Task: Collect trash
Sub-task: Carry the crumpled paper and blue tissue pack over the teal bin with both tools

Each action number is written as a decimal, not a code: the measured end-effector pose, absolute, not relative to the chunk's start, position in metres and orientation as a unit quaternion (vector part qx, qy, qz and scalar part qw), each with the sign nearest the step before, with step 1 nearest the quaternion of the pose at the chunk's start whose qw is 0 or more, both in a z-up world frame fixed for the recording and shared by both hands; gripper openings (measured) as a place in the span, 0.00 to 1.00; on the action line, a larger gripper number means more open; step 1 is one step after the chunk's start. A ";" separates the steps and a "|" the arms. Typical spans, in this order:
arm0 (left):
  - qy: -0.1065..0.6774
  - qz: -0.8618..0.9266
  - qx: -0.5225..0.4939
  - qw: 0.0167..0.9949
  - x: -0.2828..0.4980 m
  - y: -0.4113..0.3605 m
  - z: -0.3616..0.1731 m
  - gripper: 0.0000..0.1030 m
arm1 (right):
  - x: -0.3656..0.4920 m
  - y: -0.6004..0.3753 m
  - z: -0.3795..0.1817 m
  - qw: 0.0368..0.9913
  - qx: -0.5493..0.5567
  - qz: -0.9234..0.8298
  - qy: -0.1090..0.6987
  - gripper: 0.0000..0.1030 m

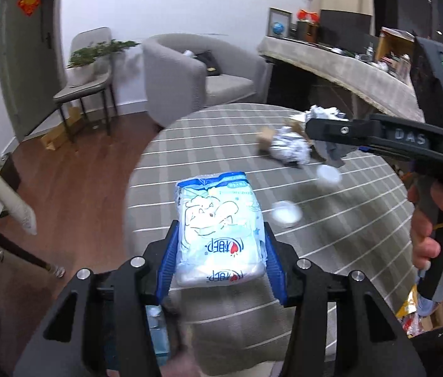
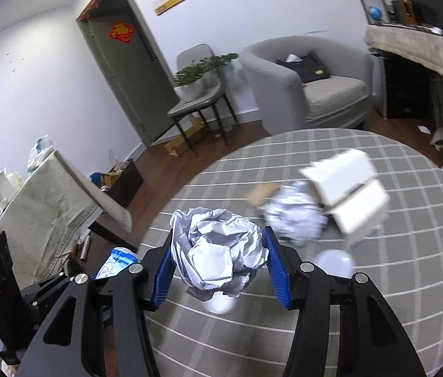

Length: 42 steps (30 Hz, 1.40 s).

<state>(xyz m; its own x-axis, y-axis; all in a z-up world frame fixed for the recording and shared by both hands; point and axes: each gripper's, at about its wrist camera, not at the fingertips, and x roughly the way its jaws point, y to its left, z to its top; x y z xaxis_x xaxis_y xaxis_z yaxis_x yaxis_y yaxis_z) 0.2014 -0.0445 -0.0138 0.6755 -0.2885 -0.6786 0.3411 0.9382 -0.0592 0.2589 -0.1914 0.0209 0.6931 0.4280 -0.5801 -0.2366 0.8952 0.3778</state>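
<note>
My left gripper (image 1: 220,251) is shut on a white and blue tissue pack (image 1: 220,226) and holds it above the round checked table (image 1: 363,220). My right gripper (image 2: 218,253) is shut on a crumpled paper ball (image 2: 221,251), also above the table; it shows from the side in the left wrist view (image 1: 315,132). On the table lie a second crumpled paper ball (image 2: 293,216), a white box (image 2: 347,188), a brown cardboard scrap (image 2: 262,193) and two white round lids (image 1: 286,212).
A grey armchair (image 2: 309,84) and a chair with a potted plant (image 2: 193,91) stand beyond the table. A cloth-covered long table (image 1: 347,66) is at the right. A tilted board (image 2: 64,185) and clutter stand left of the table.
</note>
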 end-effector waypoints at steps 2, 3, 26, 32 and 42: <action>0.366 -0.159 0.033 0.916 0.201 -0.026 -0.015 0.51 | 0.261 -0.170 0.023 0.908 0.130 0.197 0.345 0.52; 0.367 -0.153 0.032 0.917 0.201 -0.017 -0.016 0.51 | 0.261 -0.160 0.023 0.908 0.126 0.202 0.345 0.52; 0.462 -0.053 -0.008 0.885 0.210 0.138 -0.095 0.51 | 0.270 0.006 0.007 0.879 0.074 0.295 0.367 0.52; 0.509 -0.042 -0.011 0.860 0.211 0.161 -0.130 0.51 | 0.272 0.044 -0.008 0.871 0.043 0.302 0.386 0.52; 0.570 -0.036 -0.026 0.821 0.210 0.184 -0.180 0.55 | 0.274 0.092 -0.041 0.847 0.013 0.313 0.429 0.52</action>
<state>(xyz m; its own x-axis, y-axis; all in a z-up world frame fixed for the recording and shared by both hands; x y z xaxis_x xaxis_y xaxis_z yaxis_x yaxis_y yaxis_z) 0.2100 0.1843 -0.1801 0.3479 -0.0900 -0.9332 0.0297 0.9959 -0.0850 0.2744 0.0924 -0.0409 0.4364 0.5413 -0.7188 -0.5191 0.8039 0.2902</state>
